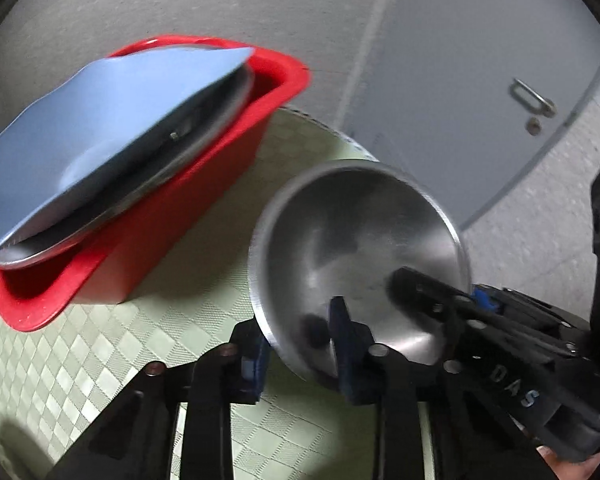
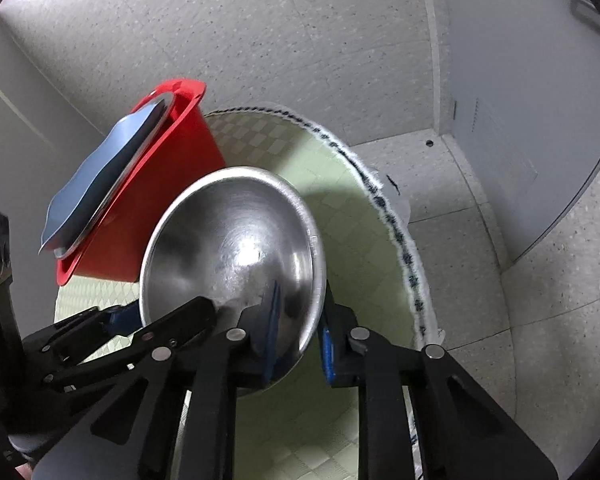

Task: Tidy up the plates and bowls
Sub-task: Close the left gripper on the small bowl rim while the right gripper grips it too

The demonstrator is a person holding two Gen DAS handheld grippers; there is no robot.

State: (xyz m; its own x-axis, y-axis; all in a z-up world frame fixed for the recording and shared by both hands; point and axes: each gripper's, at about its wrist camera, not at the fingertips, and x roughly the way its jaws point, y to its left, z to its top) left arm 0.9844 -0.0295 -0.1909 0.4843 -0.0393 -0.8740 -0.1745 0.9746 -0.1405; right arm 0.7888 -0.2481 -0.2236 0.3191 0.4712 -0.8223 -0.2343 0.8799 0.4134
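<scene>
While the round stainless-steel bowl (image 1: 356,260) is being held in the air over the pale green checked mat (image 1: 112,364), the task is looking only partly done. Both tools are clamping this 1 bowl by its rim: the left gripper (image 1: 300,344) is pinching the near edge with 1 blue pad inside the bowl and 1 outside, and the right gripper (image 2: 300,332) is doing the same at its own edge, so both sets of jaws are closed on the steel wall. The bowl is tilting, its open side facing the cameras, and it is not touching the mat as far as I can tell.

The red rectangular plastic tub (image 1: 204,184) is standing on the mat just beside the bowl, and it is already carrying a flat blue wavy-edged plate (image 1: 100,120) lying on top of a round steel plate (image 1: 204,124), both propped at a slant across the tub's rim. I judge that these 2 are sorted already and that the bowl is the piece left to go in.

Counting what is showing: 1 steel bowl, 1 blue plate, 1 steel plate, 1 red tub, 1 mat, 2 grippers. Whether more dishes are sitting deeper inside the tub is hidden. Behind, a grey door (image 1: 500,92) is closing off the speckled floor.
</scene>
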